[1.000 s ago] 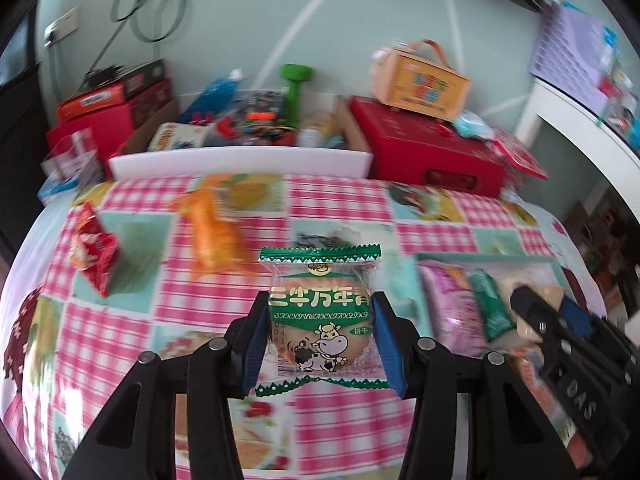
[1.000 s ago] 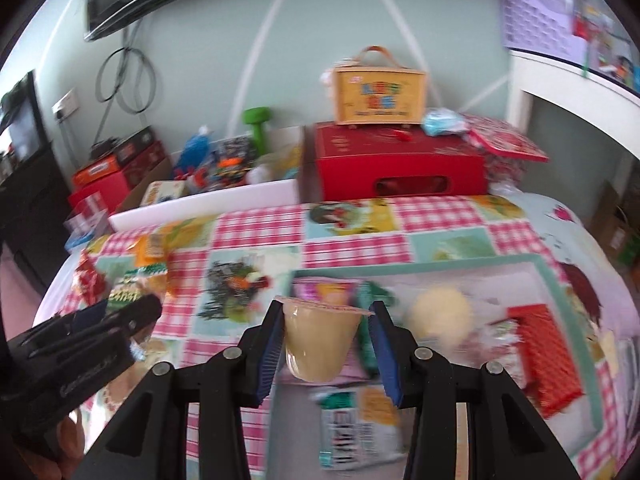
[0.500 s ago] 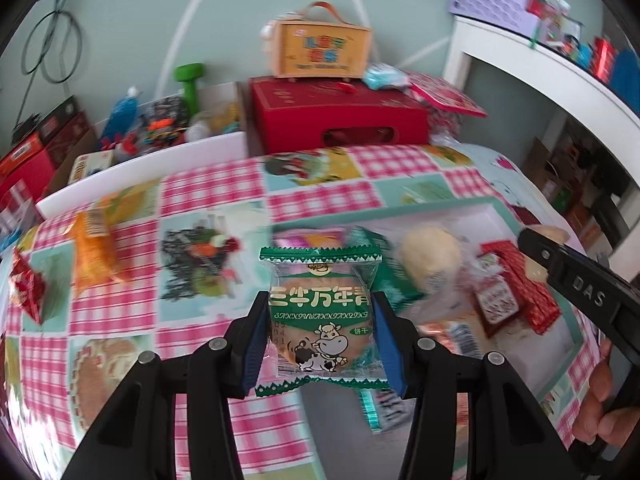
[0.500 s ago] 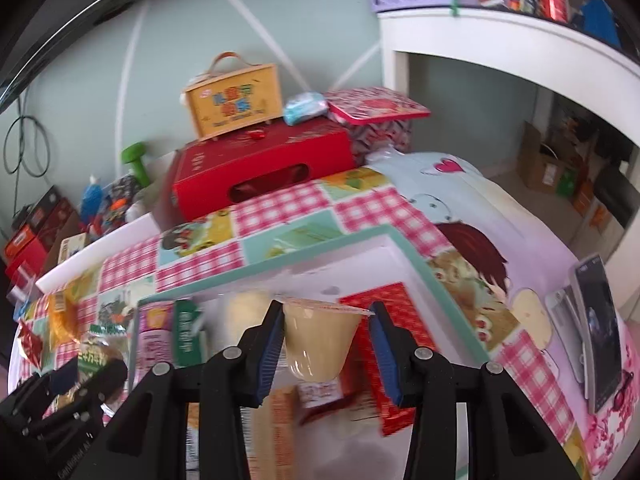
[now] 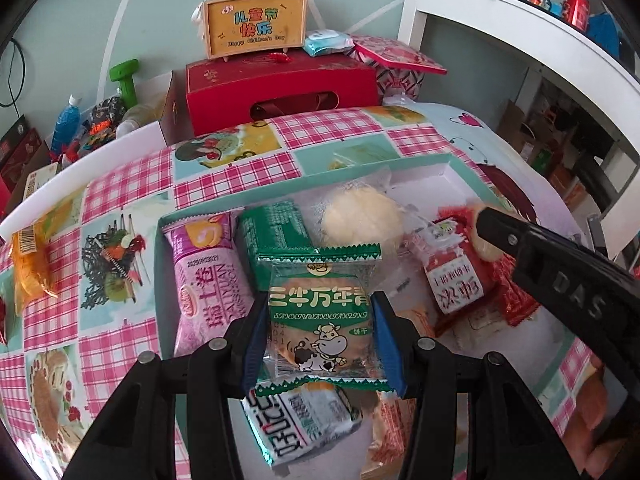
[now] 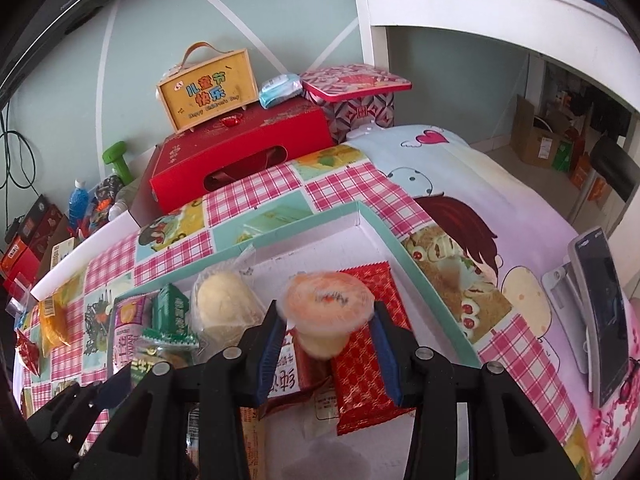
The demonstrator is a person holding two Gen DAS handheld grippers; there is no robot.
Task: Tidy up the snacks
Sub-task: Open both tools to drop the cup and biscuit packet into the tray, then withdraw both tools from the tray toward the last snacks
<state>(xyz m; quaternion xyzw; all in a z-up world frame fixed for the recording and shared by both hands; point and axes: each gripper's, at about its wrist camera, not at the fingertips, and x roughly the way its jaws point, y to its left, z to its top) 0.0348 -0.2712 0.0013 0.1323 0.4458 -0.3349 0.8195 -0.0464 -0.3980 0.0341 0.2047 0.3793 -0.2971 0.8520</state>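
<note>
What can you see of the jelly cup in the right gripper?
The jelly cup is a small translucent plastic cup with pale yellow filling, tapering to a narrower base, sealed by an orange-tinted film lid with a small printed mark. It looks blurred. It is tilted, lid toward the camera, and clamped at its sides between the blue-padded fingers of the right gripper. It hangs above the tray, over a red packet lying there; contact below cannot be told.

Left tongs (image 5: pixel 320 338): matte black plastic arms, blue pads on inner finger faces, round silver screws along the arms. Right tongs (image 6: pixel 328 344): same build; in the left wrist view its black shell carries raised letters "DAS".
</note>
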